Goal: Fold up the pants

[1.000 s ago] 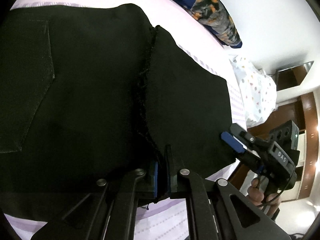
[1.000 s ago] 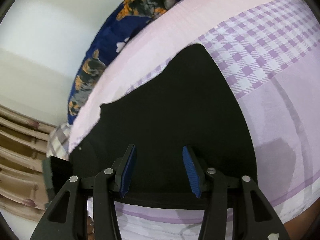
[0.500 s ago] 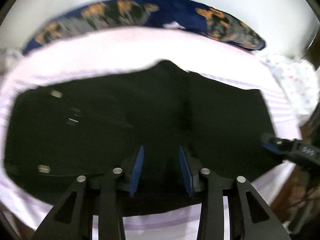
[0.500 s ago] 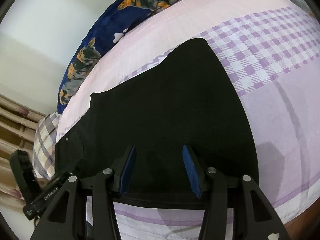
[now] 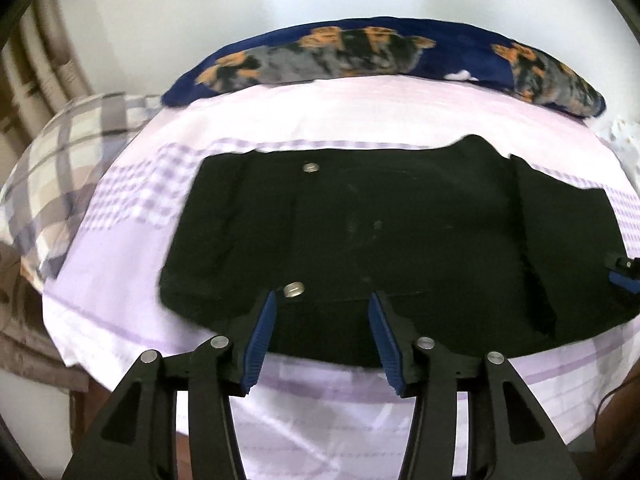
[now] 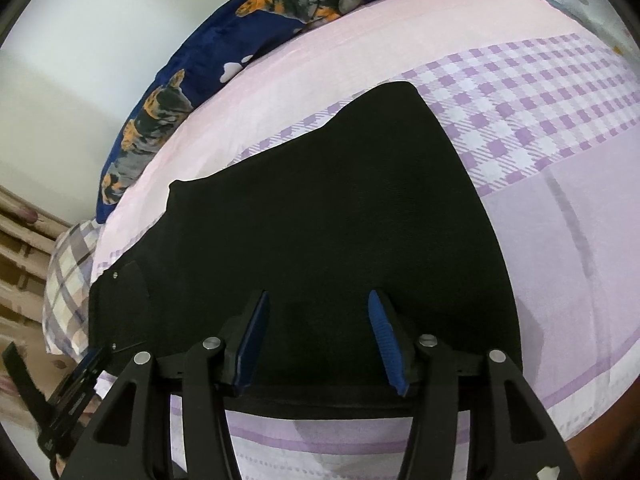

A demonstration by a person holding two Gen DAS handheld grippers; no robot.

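Note:
The black pants [image 5: 380, 232] lie flat and folded on the purple-and-white bed sheet [image 5: 304, 120], metal buttons showing near the left. My left gripper [image 5: 322, 320] is open and empty, over the near edge of the pants. My right gripper [image 6: 316, 320] is open and empty above the near edge of the pants [image 6: 320, 220] at their right end. The right gripper's tip shows at the right edge of the left wrist view [image 5: 622, 276]. The left gripper shows at the lower left of the right wrist view [image 6: 76, 392].
A navy pillow with orange cat prints [image 5: 380, 56] lies along the far side of the bed by the white wall. A plaid pillow [image 5: 60, 168] sits at the left end. The bed's near edge [image 5: 320, 412] runs just below the grippers.
My left gripper let go of the pants fabric, opened and pulled back, so the whole folded pants now show. The right gripper stayed open and drew back slightly.

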